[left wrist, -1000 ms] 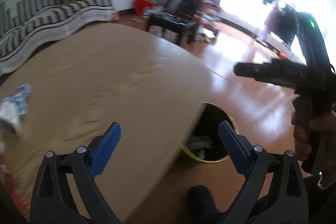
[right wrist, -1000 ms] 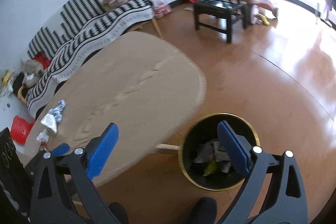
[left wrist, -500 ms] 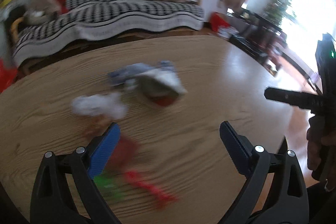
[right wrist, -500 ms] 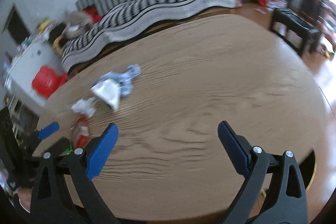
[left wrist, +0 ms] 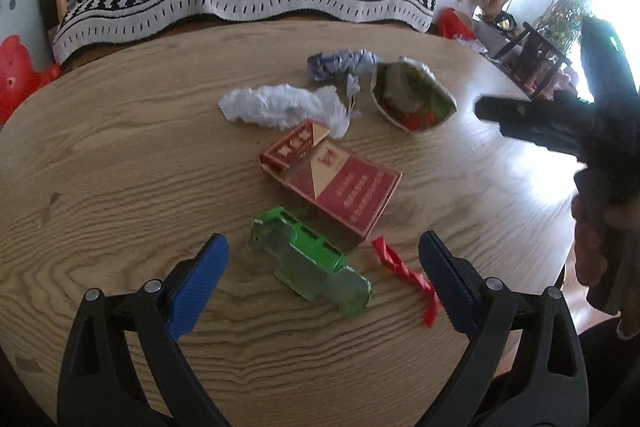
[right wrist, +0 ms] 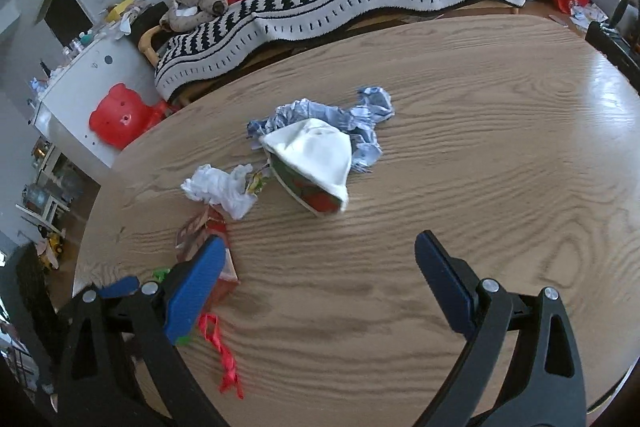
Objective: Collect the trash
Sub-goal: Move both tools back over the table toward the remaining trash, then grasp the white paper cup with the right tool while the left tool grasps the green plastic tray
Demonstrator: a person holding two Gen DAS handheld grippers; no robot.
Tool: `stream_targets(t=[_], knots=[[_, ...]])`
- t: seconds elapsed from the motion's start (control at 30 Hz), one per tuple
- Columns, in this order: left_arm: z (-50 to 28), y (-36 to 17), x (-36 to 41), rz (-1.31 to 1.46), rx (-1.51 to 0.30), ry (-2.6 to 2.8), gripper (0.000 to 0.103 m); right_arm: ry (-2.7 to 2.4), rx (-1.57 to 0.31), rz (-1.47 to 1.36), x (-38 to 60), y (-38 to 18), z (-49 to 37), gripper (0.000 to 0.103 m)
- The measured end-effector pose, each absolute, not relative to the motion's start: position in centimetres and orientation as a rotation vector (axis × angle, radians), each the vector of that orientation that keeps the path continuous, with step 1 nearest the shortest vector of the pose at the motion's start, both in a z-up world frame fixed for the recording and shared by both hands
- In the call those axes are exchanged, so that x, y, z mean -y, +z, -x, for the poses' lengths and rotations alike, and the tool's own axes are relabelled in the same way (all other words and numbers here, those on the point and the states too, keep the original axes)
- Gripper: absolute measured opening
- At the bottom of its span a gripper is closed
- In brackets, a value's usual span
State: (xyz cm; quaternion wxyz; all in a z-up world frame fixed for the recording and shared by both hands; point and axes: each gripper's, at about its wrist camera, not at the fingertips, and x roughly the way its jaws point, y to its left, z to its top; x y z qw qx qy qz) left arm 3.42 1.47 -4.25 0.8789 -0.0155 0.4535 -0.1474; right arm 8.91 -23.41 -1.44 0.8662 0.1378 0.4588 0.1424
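Here the left gripper (left wrist: 322, 273) hangs over the wooden surface (left wrist: 120, 155) with its fingers spread wide and empty, and the green plastic piece (left wrist: 308, 263) lies right between them, closest of all the trash. Its long axis runs diagonally, from upper left down to lower right, so the fingers would likely need a slight turn to close across its narrow width. The red cigarette box (left wrist: 334, 179) sits just beyond it, touching or nearly so. The right gripper (right wrist: 316, 279), likewise spread and empty, hovers further off, facing the crumpled cup (right wrist: 314, 163), so the left is nearer.
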Motion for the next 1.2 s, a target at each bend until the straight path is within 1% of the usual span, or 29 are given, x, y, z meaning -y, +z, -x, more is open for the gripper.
stream_targets(t=[0.3,0.37,0.4,0.43,0.47,0.5,0.53,0.57,0.6,0.63,0.67,0.83,0.87,1.2], knots=[[-4.1,-6.0,-1.3,0.065,-0.986,-0.285,0.093,0.269,-0.958,-0.248,21.3,-3.2,-12.6,0.091],[-4.2,-6.2,-1.3,0.065,-0.988,-0.287,0.093,0.26,-0.96,-0.229,20.8,-3.7,-13.5,0.083],[-4.2,-6.3,-1.2,0.06,-0.989,-0.286,0.092,0.257,-0.964,-0.219,20.6,-3.9,-13.9,0.08],[-4.2,-6.5,-1.1,0.056,-0.991,-0.283,0.092,0.256,-0.967,-0.21,20.3,-4.1,-14.2,0.073],[-4.2,-6.6,-1.0,0.05,-0.993,-0.282,0.086,0.252,-0.97,-0.2,20.1,-4.3,-14.5,0.063],[-4.2,-6.9,-1.0,0.042,-1.0,-0.283,0.082,0.249,-0.972,-0.193,19.9,-4.5,-14.6,0.058],[-4.1,-6.8,-1.1,0.026,-0.987,-0.276,0.074,0.252,-0.975,-0.189,19.7,-4.6,-14.8,0.045],[-4.0,-6.8,-1.0,0.014,-0.984,-0.271,0.061,0.256,-0.977,-0.186,19.5,-4.7,-14.8,0.033],[-4.0,-6.8,-1.1,0.009,-0.983,-0.268,0.053,0.256,-0.978,-0.181,19.3,-4.8,-14.8,0.029],[-4.1,-6.8,-1.3,0.014,-0.986,-0.265,0.05,0.26,-0.977,-0.175,19.1,-4.7,-14.8,0.018],[-4.0,-6.8,-1.4,0.022,-0.989,-0.265,0.049,0.262,-0.973,-0.174,19.0,-4.6,-14.8,0.012],[-4.1,-6.0,-1.8,0.02,-0.978,-0.235,0.047,0.279,-0.941,-0.167,18.8,-3.5,-14.0,0.012],[-4.2,-5.7,-1.9,0.023,-0.973,-0.231,0.038,0.285,-0.934,-0.17,18.8,-3.2,-13.7,0.012],[-4.4,-4.1,-1.3,0.009,-0.95,-0.204,0.039,0.283,-0.901,-0.167,20.5,-1.5,-11.5,0.012]])
